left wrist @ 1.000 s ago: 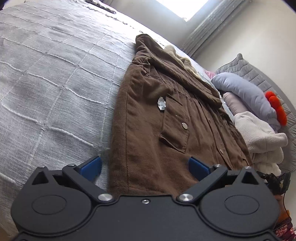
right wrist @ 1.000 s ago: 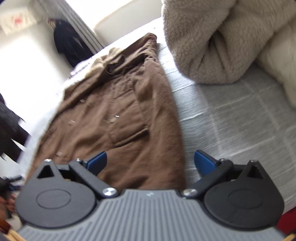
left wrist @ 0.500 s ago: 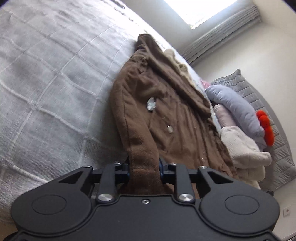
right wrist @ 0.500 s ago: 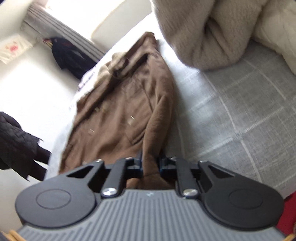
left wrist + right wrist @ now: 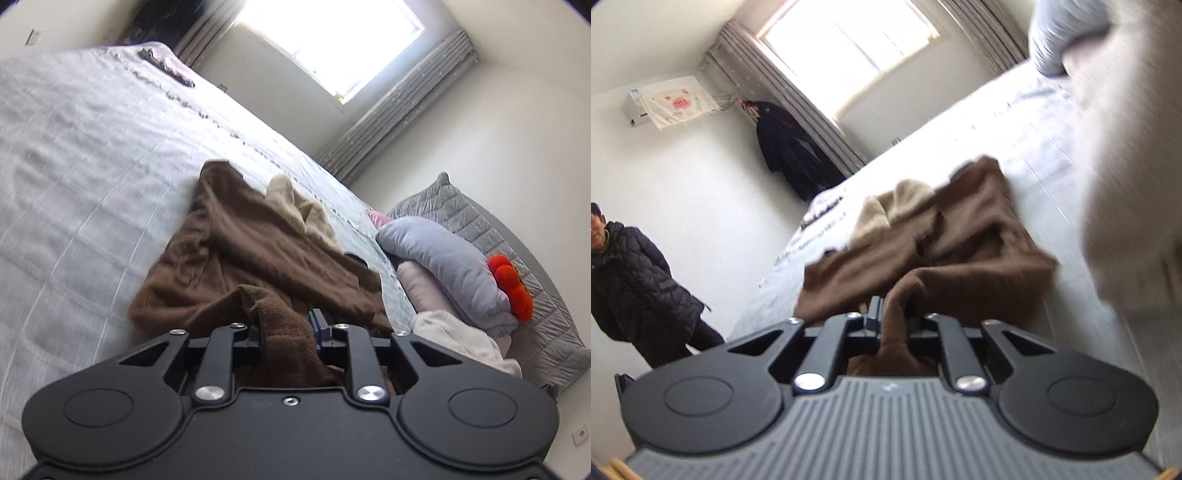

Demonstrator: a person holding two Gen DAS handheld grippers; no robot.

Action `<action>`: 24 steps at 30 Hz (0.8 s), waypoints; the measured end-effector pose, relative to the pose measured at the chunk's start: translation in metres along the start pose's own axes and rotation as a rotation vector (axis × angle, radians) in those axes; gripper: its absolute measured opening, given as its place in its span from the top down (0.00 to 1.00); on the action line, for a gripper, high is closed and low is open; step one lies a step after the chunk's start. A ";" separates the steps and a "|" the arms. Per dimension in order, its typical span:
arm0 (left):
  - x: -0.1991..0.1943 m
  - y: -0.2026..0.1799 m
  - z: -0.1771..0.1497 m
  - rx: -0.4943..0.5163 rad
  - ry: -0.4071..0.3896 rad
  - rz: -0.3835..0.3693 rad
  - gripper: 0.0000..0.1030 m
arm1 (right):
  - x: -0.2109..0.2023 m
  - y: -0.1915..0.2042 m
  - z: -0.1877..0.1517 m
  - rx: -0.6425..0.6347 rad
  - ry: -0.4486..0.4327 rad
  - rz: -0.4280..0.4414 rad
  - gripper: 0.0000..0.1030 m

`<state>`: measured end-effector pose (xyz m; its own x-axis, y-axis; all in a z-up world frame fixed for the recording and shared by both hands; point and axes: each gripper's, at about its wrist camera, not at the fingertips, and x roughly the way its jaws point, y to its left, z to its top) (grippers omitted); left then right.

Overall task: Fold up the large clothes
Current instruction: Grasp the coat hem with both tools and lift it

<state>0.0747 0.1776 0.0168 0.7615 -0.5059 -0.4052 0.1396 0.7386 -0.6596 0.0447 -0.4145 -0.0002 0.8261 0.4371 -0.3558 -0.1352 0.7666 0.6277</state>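
Note:
A large brown coat (image 5: 236, 258) with a cream fleece lining (image 5: 295, 206) lies on the grey bedspread (image 5: 74, 184). My left gripper (image 5: 286, 328) is shut on the coat's bottom hem and holds it lifted above the bed, so the lower half arches over the upper half. In the right wrist view the coat (image 5: 960, 236) is bunched the same way, and my right gripper (image 5: 892, 321) is shut on the other hem corner, also raised. The cream lining (image 5: 894, 206) shows at the collar end.
Pillows (image 5: 443, 258), a pale fleece blanket (image 5: 461, 336) and a red-orange plush toy (image 5: 509, 284) lie at the bed's head. A blurred pale blanket (image 5: 1126, 184) is close on the right. A person in a dark jacket (image 5: 631, 280) stands by the bed. A window (image 5: 325, 40) is beyond.
Both grippers closed on the coat's bottom hem, then lifted it and carried it toward the collar. The coat went from lying flat to doubled over.

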 end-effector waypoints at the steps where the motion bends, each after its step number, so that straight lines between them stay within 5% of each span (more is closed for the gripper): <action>1: 0.008 -0.002 0.010 0.001 -0.012 0.006 0.78 | 0.009 0.002 0.011 -0.003 -0.011 0.001 0.91; 6: 0.055 -0.006 0.063 0.002 -0.079 0.044 0.79 | 0.057 0.001 0.065 -0.002 -0.057 -0.039 0.91; 14: 0.161 0.016 0.132 -0.014 -0.128 0.180 0.78 | 0.138 -0.056 0.126 0.095 -0.100 -0.182 0.91; 21: 0.278 0.052 0.141 0.007 -0.066 0.304 0.70 | 0.240 -0.101 0.139 0.143 -0.028 -0.314 0.89; 24: 0.289 0.064 0.140 -0.008 -0.027 0.326 0.69 | 0.265 -0.118 0.135 0.176 0.027 -0.367 0.86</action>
<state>0.3927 0.1411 -0.0541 0.7820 -0.2308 -0.5789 -0.1194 0.8562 -0.5027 0.3530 -0.4528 -0.0752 0.7869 0.1633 -0.5951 0.2638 0.7827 0.5637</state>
